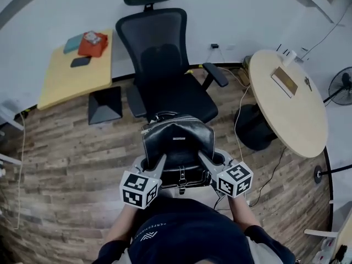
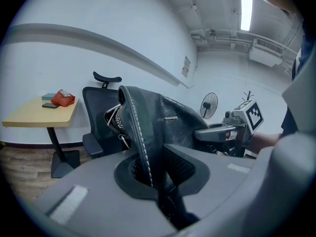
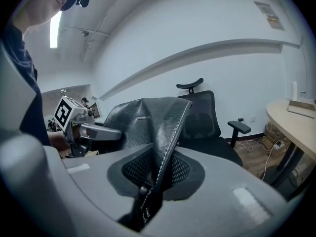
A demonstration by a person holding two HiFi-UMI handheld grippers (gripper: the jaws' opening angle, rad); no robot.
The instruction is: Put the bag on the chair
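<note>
A black leather bag (image 1: 179,144) with white stitching hangs in the air between my two grippers, just in front of the black office chair (image 1: 165,76). My left gripper (image 1: 157,164) is shut on the bag's left edge, and the stitched seam (image 2: 140,147) runs down between its jaws. The right gripper (image 1: 208,161) is shut on the bag's right edge (image 3: 165,152). The chair's seat (image 1: 181,98) lies bare right behind the bag. In each gripper view the other gripper shows across the bag (image 2: 168,127), (image 3: 143,120).
A yellow side table (image 1: 74,70) with a red pouch and small items stands left of the chair. A round wooden table (image 1: 291,103) is at the right, with a dark bin (image 1: 254,126) and cables under it. A standing fan (image 1: 342,87) is at the far right.
</note>
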